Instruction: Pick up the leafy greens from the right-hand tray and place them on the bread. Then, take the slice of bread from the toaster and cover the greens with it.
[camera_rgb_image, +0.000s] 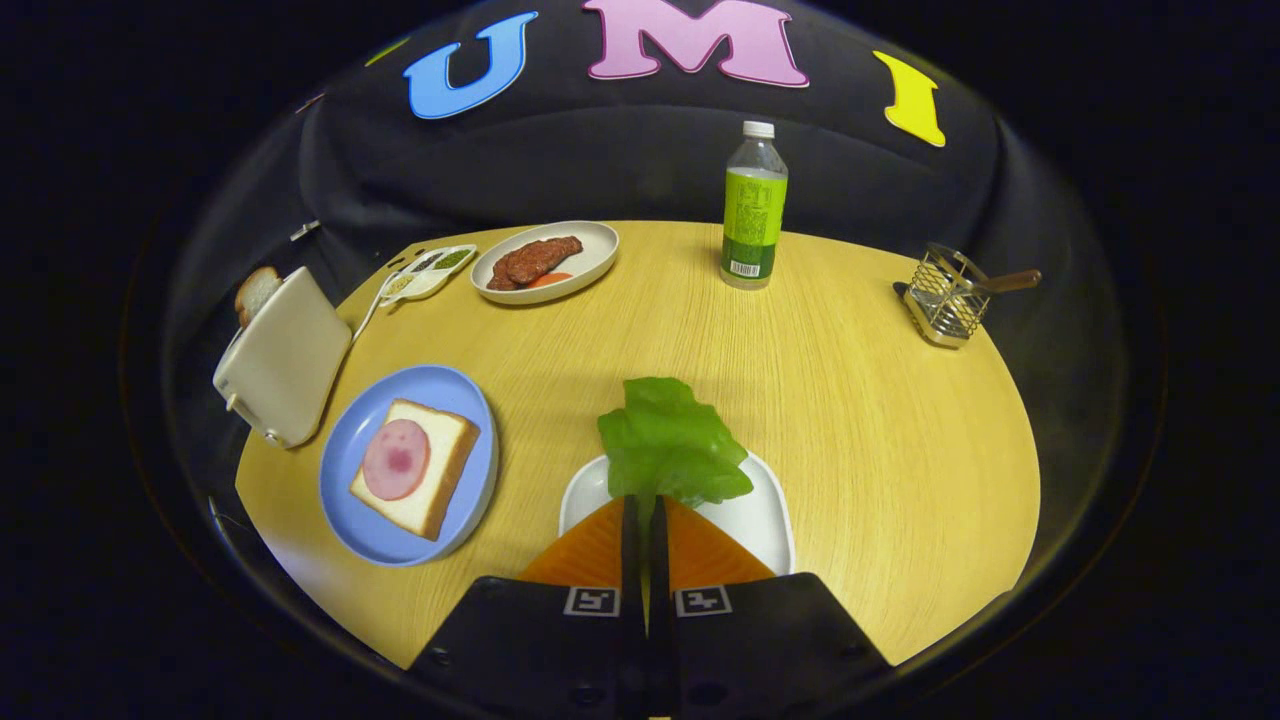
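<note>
My gripper is shut on the stem edge of the leafy greens, which stick out ahead of the fingers above the white tray. To the left lies a blue plate carrying a slice of bread topped with a round pink ham slice. Farther left stands a cream toaster, tilted in this view, with a second slice of bread poking out of its slot.
On the round wooden table, beyond the greens, sit a white oval plate with meat, a small divided condiment dish, a green-labelled bottle and, at the right, a wire utensil holder.
</note>
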